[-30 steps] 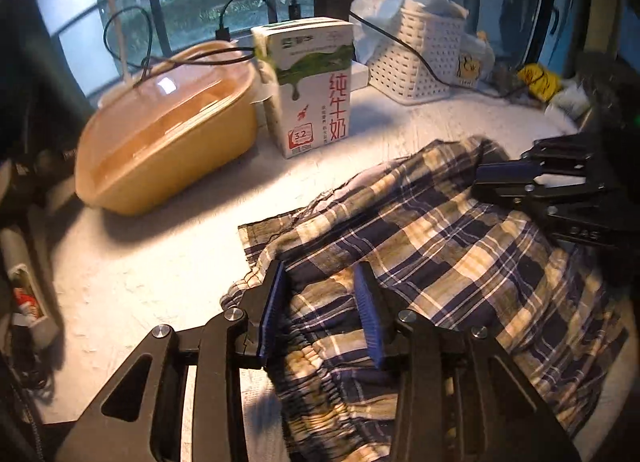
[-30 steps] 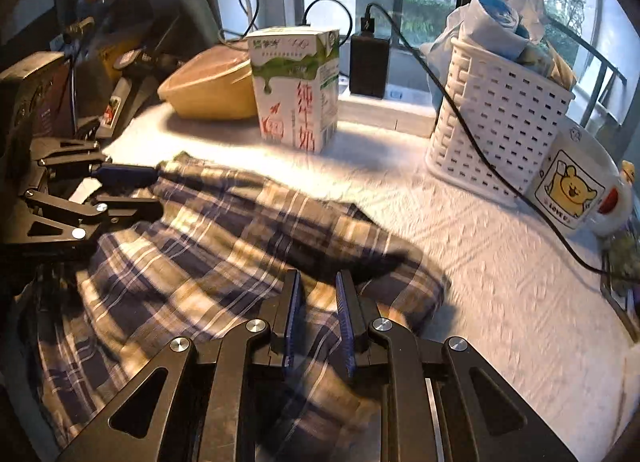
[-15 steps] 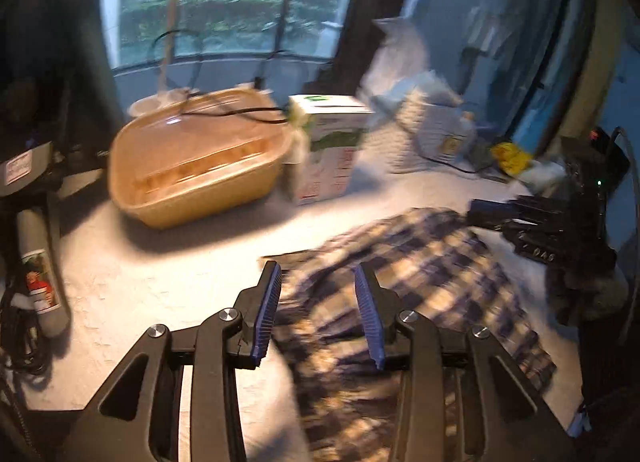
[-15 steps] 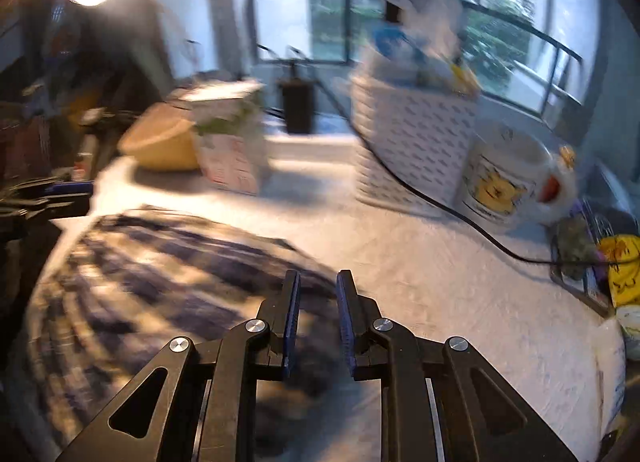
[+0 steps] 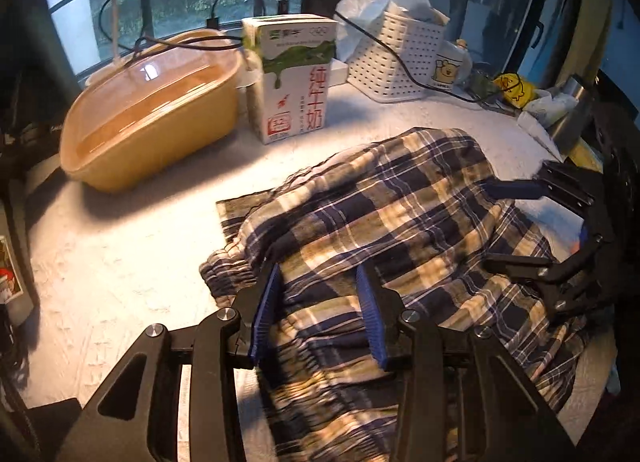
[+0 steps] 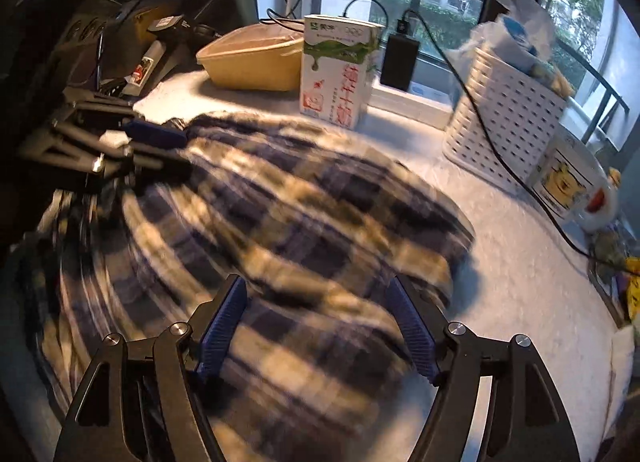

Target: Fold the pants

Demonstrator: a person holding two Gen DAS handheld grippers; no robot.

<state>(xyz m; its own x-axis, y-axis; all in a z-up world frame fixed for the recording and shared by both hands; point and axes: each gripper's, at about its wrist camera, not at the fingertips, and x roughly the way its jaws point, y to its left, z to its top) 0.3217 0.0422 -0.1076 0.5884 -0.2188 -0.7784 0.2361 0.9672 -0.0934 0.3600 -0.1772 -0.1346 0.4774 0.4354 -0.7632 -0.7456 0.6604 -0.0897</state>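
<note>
Navy and cream plaid pants (image 5: pixel 400 230) lie bunched in a loose folded heap on the white table top (image 5: pixel 120 254); the gathered waistband sticks out at the heap's left edge. My left gripper (image 5: pixel 320 282) is open, low over the heap's near left part, holding nothing. My right gripper (image 6: pixel 320 294) is open wide over the heap's right edge, empty; the pants (image 6: pixel 280 222) look motion-blurred there. Each gripper shows in the other's view: the right gripper (image 5: pixel 520 222) and the left gripper (image 6: pixel 156 146).
Behind the pants stand a tan lidded container (image 5: pixel 152 110), a milk carton (image 5: pixel 292 74), a white perforated basket (image 5: pixel 400 58) with a cable over it, and a bear mug (image 6: pixel 568 182). A black charger (image 6: pixel 400 58) sits on the sill. Clutter lies at both table ends.
Both grippers lifted away from the pants half a second ago and have come back down over them. My right gripper has gone from nearly shut to wide open.
</note>
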